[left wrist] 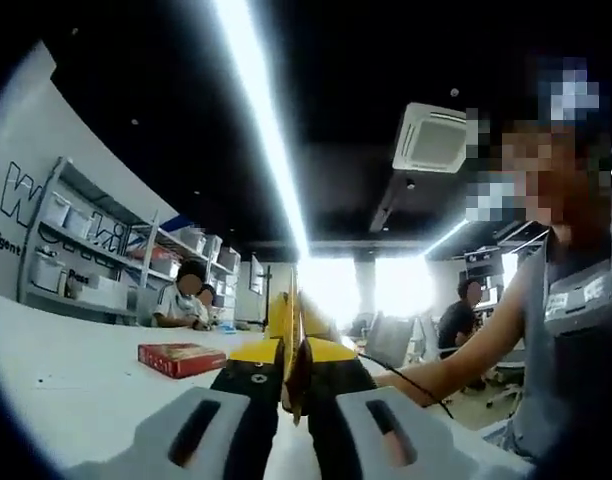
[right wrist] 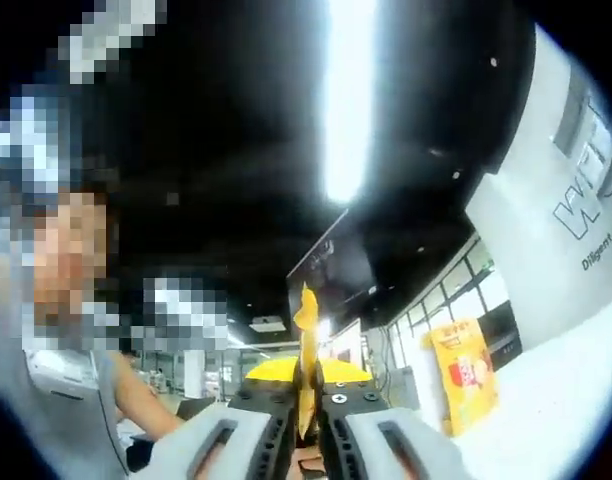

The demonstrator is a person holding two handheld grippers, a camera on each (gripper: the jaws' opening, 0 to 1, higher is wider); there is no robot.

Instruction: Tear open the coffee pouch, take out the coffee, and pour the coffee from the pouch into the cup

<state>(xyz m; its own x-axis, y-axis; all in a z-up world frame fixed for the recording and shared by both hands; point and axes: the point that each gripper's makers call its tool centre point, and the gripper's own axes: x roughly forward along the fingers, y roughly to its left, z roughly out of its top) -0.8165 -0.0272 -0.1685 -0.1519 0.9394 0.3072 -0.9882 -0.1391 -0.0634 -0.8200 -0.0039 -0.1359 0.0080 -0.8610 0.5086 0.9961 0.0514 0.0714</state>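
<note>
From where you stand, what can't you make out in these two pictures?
- Left gripper view: the yellow pouch is edge-on between shut jaws, so torn or sealed can't be told.
- Left gripper view: print on the red box is too small.
- Right gripper view: the pouch is also edge-on; its lower part is hidden by the jaws.
- Right gripper view: the yellow bag on the table is blurred, label unreadable.

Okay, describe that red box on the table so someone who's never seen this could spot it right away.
In the left gripper view, start at the long white table in front of the shelving. The red box lies flat on it, left of the left gripper that pinches a yellow pouch. It is the table's one red, flat, rectangular thing.
</note>
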